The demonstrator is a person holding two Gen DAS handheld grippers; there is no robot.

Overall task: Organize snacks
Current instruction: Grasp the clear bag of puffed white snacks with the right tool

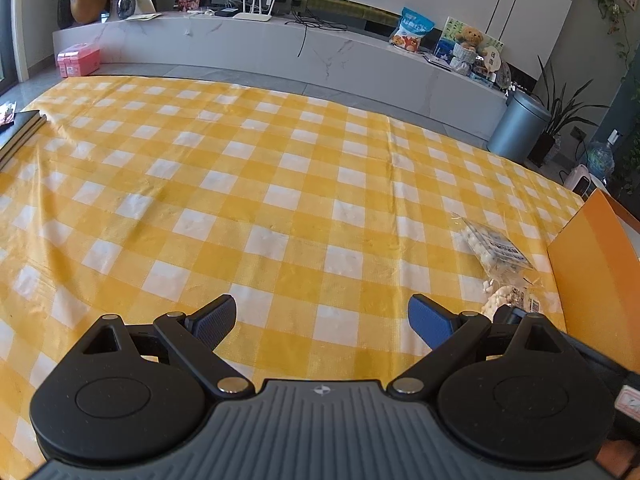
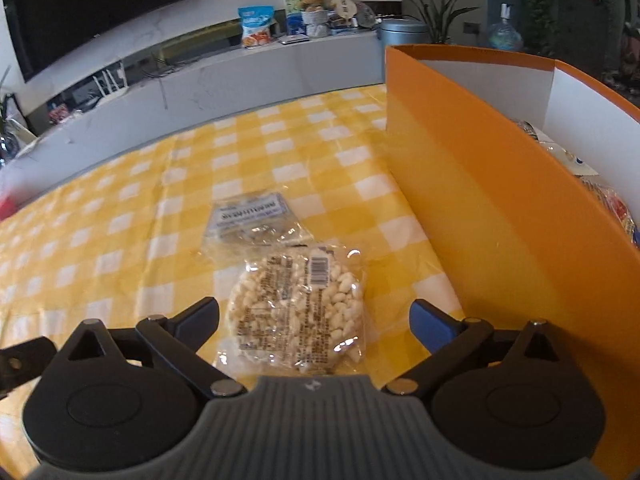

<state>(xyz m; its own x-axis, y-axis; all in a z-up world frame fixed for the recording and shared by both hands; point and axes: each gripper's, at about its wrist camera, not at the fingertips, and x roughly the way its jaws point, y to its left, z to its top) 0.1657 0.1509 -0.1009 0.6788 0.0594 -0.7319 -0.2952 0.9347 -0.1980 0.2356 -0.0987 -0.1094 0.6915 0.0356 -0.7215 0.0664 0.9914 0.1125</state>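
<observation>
While fingers [image 2: 434,322] gape, rice cake [image 2: 298,312] untouched, seemingly

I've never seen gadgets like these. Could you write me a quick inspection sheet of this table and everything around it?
Surface: table under a yellow checked cloth, wrinkled.
Job's things: round rice cake packet flat on the cloth; a second clear snack packet just beyond it, edges overlapping; orange box to their right, open, with snacks already inside.
Clutter: dark books at the cloth's far left edge.
Grippers: left gripper open over bare cloth, holding nothing; right gripper open, the rice cake packet between its fingers but not pinched.
Cables: black wires trailing off the wall shelf, beside a white router.
Surroundings: television, teddy bear, blue snack bag, grey bin, potted plants.
</observation>
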